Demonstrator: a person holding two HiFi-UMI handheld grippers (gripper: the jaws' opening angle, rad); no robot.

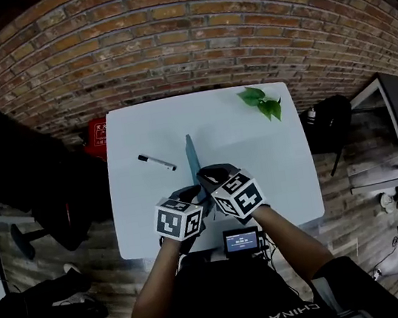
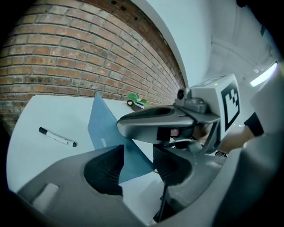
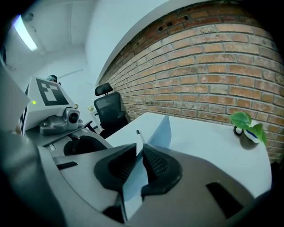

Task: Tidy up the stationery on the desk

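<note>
Sheet [image 1: 192, 155], blue and thin, stands on edge over the middle of the desk [image 1: 277, 179], almost edge-on in the head view; whether its lower edge touches the desk I cannot tell. Your right tool [image 3: 140, 162] is pinching it at the near corner, pads pressed on both faces. Your left tool [image 2: 138, 162] is spread, with the sheet's corner in the gap and neither pad on it, so the right alone carries it. A pen [image 1: 157, 162] lies loose on the desk left of the sheet, well apart from both tools. A plant [image 1: 261, 102] sits at the far right corner, out of the way. Handling, as a judgement: the sheet looks very light and stiff enough to hold its plane from one corner. It bows slightly toward the far end, so expect it to flop or swing if you move fast. The faces look smooth and are likely slippery under the pads, so a corner pinch may let it pivot. A better hold is the near edge, further in from the corner, or the second tool on that same edge, apart from the first. Don't squeeze hard; it could crease. The pen looks light, rigid and round, so it may roll; take it across the middle of the barrel.
</note>
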